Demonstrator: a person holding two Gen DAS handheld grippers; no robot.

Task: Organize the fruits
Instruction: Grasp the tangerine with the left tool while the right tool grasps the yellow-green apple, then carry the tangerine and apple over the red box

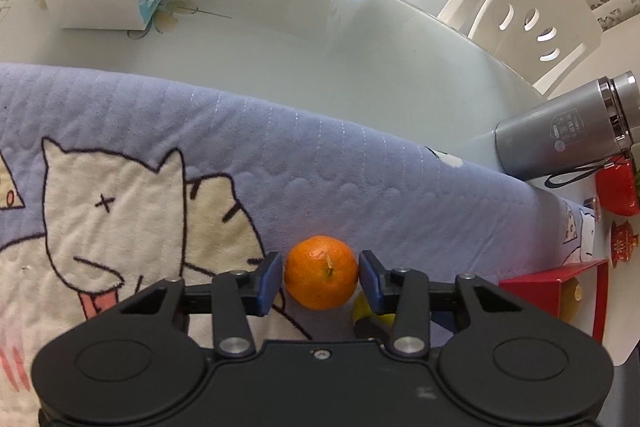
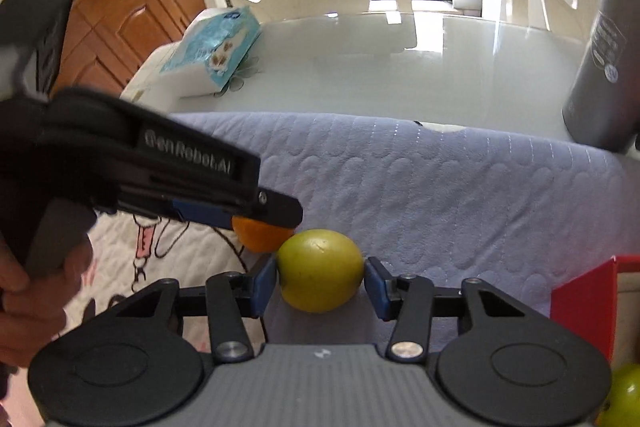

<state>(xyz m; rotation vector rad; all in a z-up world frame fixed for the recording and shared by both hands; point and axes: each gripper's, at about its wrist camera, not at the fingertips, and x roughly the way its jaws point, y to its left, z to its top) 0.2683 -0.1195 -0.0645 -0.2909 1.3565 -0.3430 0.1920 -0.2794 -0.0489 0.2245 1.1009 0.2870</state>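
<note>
While the left tool (image 1: 321, 277) is clenching the orange mandarin (image 1: 321, 271) on the lilac cat blanket (image 1: 360, 179) covering the desk (image 1: 280, 39), the right tool (image 2: 320, 277) is gripping the yellow-green fruit (image 2: 320, 270) just beside it. The left tool's body is showing the white lettering "GenRobot.AI". A red box (image 2: 580, 311) is standing near, on the right.
</note>
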